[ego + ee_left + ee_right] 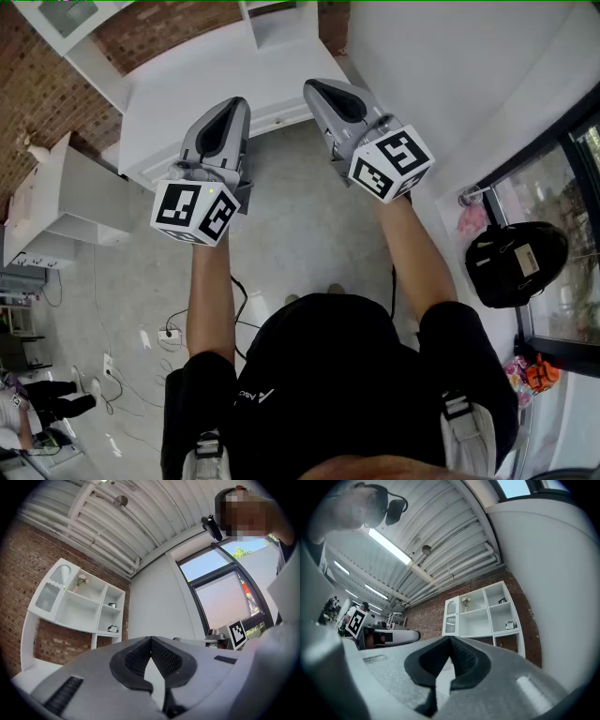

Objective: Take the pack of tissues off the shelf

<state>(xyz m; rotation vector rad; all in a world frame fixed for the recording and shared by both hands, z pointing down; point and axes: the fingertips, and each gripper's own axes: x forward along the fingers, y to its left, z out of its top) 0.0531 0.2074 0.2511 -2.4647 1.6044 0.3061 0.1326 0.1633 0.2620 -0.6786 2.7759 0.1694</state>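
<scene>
A brick wall (426,617) is backing a white shelf (483,609) under a ribbed ceiling; the pack of tissues (509,625) is lying in the shelf's bottom right corner compartment, a small pale shape too far off for detail; a person is holding both grippers side by side, well apart from the shelf; the left gripper (151,640) is pressing its jaws together on nothing; the right gripper (450,640) is likewise pinched closed and empty; a black bag (514,262) is sitting by the window.
</scene>
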